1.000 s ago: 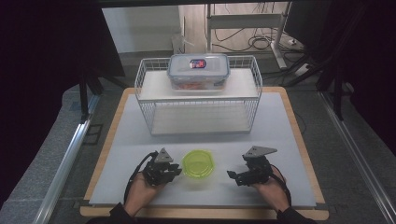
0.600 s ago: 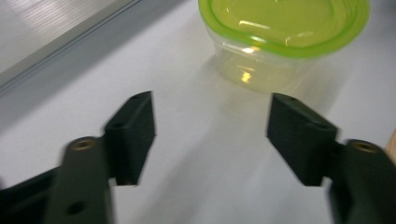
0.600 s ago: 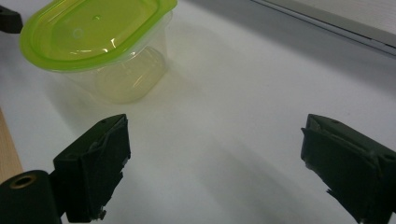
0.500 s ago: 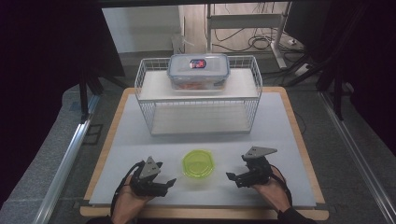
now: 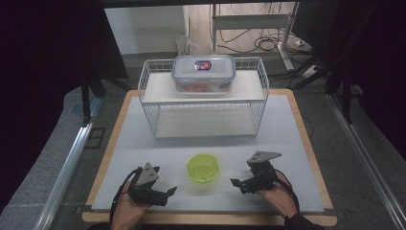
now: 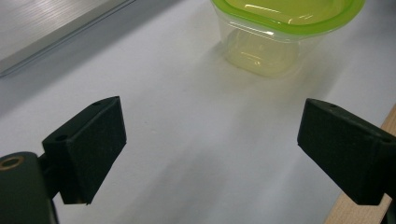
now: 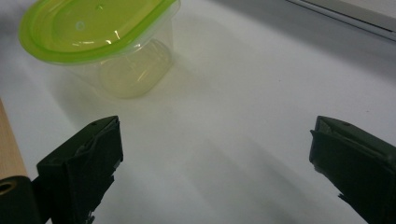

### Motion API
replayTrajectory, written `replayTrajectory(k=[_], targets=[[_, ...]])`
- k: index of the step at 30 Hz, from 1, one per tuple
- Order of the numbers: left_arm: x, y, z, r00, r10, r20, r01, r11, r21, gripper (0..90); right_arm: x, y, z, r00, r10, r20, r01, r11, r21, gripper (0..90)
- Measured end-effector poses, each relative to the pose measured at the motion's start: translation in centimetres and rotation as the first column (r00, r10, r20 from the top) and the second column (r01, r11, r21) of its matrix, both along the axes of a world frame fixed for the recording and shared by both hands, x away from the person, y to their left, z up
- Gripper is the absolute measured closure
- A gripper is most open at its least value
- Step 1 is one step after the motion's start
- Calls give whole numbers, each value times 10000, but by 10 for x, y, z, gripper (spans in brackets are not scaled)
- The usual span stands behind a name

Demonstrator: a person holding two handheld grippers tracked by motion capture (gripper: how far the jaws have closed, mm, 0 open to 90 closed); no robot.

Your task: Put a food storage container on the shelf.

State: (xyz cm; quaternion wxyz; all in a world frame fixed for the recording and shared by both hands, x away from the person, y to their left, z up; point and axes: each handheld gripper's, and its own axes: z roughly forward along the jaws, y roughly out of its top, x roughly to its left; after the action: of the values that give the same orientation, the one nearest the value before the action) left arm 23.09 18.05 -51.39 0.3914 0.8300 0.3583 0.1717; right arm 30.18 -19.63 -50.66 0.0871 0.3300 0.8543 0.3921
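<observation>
White table (image 5: pixel 143 143) in a dim room — both tongs spread, flanking the green-lidded tub (image 5: pixel 203 167).

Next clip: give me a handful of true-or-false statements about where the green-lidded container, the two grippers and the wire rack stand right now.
1. The green-lidded container stands on the mat between the two grippers. True.
2. The left gripper is clamped on the container. False: its jaws are wide apart, with nothing between them.
3. The lidded box sits on the top shelf of the wire rack. True.
4. The right gripper holds the green lid lifted off. False: the lid is on the container and this gripper is open, beside it.
</observation>
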Motion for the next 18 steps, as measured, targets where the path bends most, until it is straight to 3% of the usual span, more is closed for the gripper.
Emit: replayTrajectory(k=[4, 8, 13, 16, 18], targets=[[0, 0, -1, 10000, 56, 31, -57, 9995, 311, 78, -1, 3, 3, 9999, 91, -49, -91, 9999, 47, 34], [0, 0, -1, 10000, 77, 46, -78, 9994, 350, 78, -4, 5, 4, 9999, 165, 31, -165, 9998, 55, 17], [0, -1, -3, 10000, -2, 20, 0, 9977, 673, 81, -5, 8, 6, 9993, 121, -348, -115, 9998, 147, 15], [-1, -3, -3, 10000, -46, 53, 42, 9971, 764, 82, -7, 11, 11, 9996, -17, -290, 20, 10000, 98, 115], [-1, -3, -3, 10000, -44, 82, 38, 9969, 781, 82, -7, 12, 15, 9991, -152, -389, 167, 9991, 386, 186]])
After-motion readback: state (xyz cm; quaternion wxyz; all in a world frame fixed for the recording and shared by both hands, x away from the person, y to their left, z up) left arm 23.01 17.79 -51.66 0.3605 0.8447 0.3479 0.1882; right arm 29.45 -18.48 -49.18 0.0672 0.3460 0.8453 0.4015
